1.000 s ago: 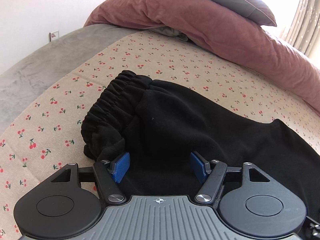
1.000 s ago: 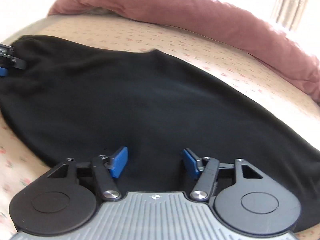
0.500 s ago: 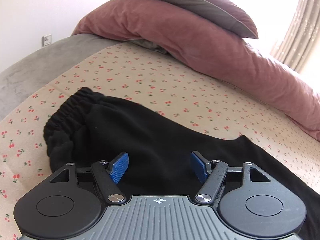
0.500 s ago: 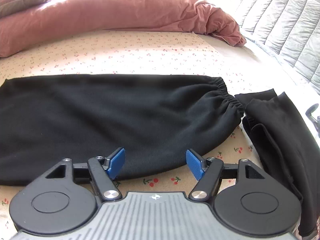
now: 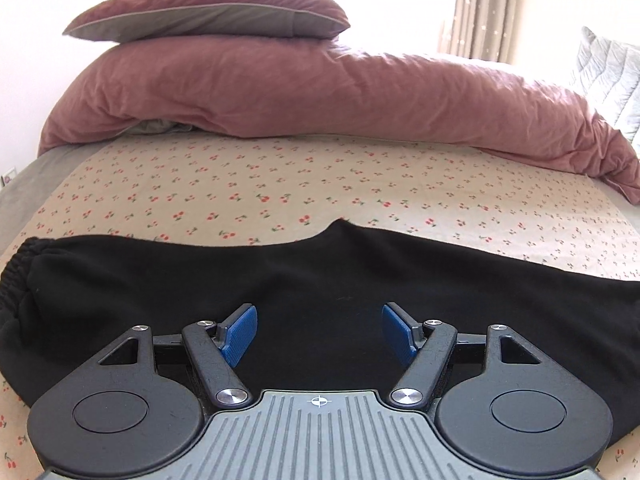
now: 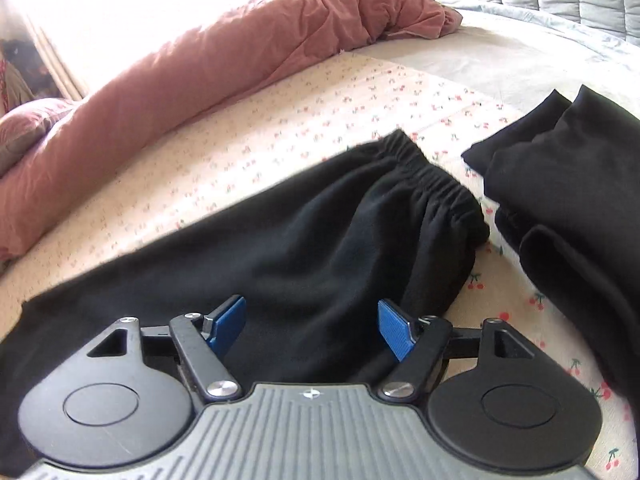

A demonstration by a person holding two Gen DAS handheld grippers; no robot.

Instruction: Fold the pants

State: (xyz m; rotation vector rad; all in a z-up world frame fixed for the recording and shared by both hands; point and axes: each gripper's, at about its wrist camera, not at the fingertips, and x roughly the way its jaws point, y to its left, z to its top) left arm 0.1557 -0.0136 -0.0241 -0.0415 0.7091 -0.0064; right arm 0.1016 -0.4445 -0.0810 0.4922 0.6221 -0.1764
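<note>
The black pants [image 5: 320,280] are lying flat across the cherry-print sheet [image 5: 280,184], in front of the pink duvet [image 5: 320,92]. The left gripper [image 5: 319,332] and right gripper [image 6: 311,326] are hovering over the pants, jaws spread wide, gripping nothing. More dark clothing [image 6: 568,184] is sitting just beside the pants' elastic cuff [image 6: 432,176].

Matt fleecy black pants [image 5: 320,280], printed cotton sheet [image 5: 280,184]

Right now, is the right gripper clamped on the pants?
No, the right gripper is open above the pants, gripping nothing.
</note>
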